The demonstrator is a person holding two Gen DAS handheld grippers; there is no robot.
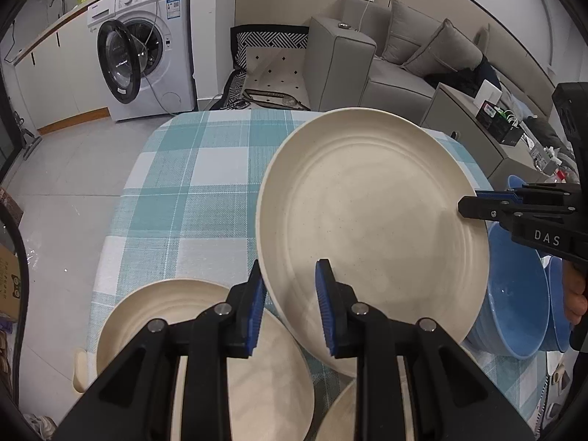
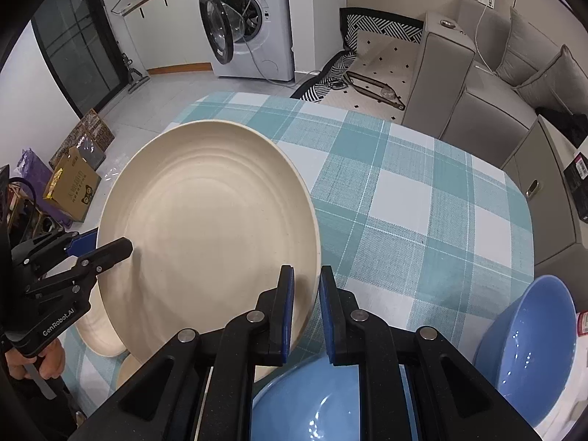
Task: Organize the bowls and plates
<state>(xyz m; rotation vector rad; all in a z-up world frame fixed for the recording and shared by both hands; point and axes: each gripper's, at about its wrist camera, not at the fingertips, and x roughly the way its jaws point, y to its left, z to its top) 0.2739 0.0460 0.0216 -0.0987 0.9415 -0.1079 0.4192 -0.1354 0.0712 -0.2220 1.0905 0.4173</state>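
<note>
A large cream plate is held tilted above the checked table; it also shows in the right wrist view. My left gripper straddles its near left rim, one pad on each side. My right gripper is shut on the plate's opposite rim, and it also shows in the left wrist view. Two more cream plates lie on the table below the left gripper. Two blue bowls stand at the right, one under my right gripper.
The table is covered by a teal and white checked cloth. Beyond it are a washing machine with its door open, a grey sofa and a grey side cabinet. Cardboard boxes sit on the floor.
</note>
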